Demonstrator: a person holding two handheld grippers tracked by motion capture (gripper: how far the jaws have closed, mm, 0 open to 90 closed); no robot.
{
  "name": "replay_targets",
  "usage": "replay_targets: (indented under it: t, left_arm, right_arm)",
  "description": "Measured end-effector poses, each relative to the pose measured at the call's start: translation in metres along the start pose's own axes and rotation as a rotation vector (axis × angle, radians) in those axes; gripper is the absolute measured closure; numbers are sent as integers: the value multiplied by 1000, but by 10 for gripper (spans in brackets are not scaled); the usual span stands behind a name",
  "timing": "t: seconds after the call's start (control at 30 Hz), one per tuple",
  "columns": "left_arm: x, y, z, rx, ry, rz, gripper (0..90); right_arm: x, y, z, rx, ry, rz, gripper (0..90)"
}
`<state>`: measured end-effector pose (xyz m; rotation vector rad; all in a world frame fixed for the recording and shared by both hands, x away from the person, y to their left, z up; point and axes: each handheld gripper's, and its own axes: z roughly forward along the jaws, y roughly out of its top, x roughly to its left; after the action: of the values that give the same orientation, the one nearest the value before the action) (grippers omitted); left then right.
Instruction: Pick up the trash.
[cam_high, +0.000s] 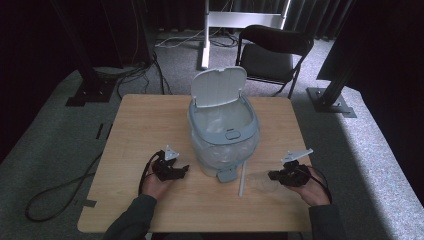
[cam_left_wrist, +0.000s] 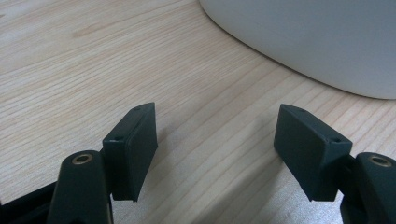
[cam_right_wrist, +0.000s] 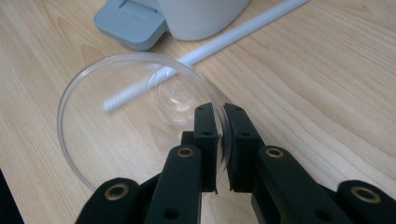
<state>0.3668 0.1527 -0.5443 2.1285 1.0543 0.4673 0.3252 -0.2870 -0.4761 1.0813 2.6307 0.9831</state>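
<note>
Lidded bin (cam_high: 223, 131) mid-table, lid up; right gripper (cam_high: 274, 176) seemingly at clear cup (cam_high: 260, 181).

The left gripper (cam_high: 172, 169) rests low with its jaws spread wide. The right gripper (cam_high: 281, 176) has its jaws pinched nearly together.

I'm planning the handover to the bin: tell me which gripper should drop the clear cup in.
Right. The right gripper is already shut on the clear cup rim, beside the open-lidded bin. The left gripper is open with bare table between its jaws.
</note>
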Motion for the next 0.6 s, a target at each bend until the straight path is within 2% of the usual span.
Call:
replay_targets:
  t: [0.13,0.2,0.6]
  left_arm:
    - [0,0,0,-1,0,0,303]
    - [0,0,0,0,0,0,303]
    - [0,0,0,0,0,1,302]
  right_arm:
    - [-1,-2,0,-1,10,1,849]
    - [-1,-2,0,-19,20,2,859]
    - [-3,8,-11,-124,-86,37,862]
